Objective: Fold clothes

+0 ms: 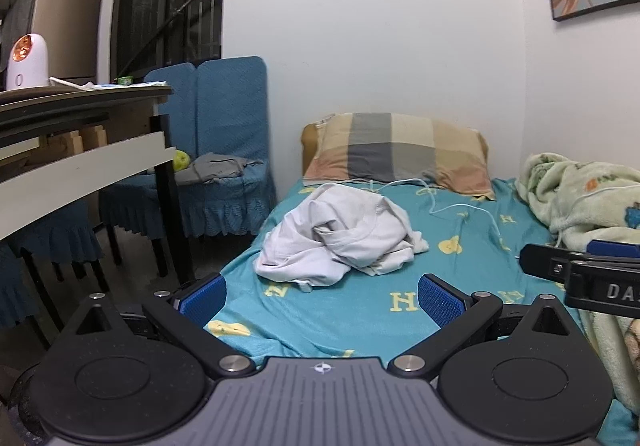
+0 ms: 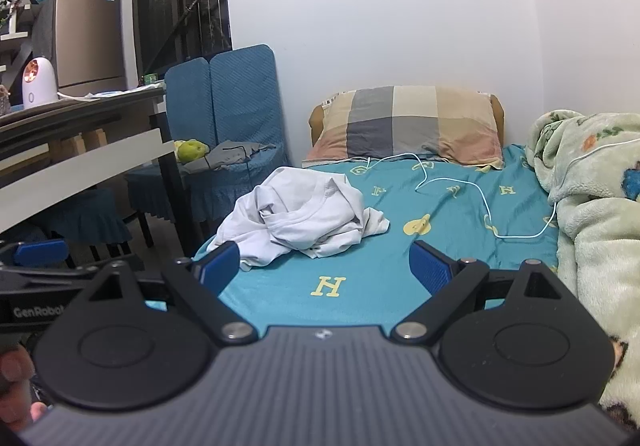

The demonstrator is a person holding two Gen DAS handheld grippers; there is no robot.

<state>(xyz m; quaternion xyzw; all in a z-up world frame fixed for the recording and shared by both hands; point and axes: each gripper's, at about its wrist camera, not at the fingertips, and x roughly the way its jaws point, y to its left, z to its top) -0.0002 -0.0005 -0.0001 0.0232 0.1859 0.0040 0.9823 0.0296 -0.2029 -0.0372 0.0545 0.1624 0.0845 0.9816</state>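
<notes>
Crumpled shirt (image 1: 340,234) on bed (image 1: 360,310), left-centre. Pillow (image 1: 404,154) behind it at the wall, cable (image 2: 460,186) between them. Blanket (image 1: 588,202) on the bed's right side. Chairs (image 1: 228,150) and surface (image 1: 80,126) left of bed.

L gripper (image 1: 322,296) jaws wide apart, nothing btwn | white garment (image 1: 340,234) crumpled on teal bedsheet (image 1: 360,310), just ahead, apart from pads | checked pillow (image 1: 400,154) further ahead | white cable (image 1: 460,208) btwn pillow & blanket (image 1: 580,202), ahead-right | R gripper (image 1: 580,278) at right edge, jaws prob. apart, partly cut off
</notes>
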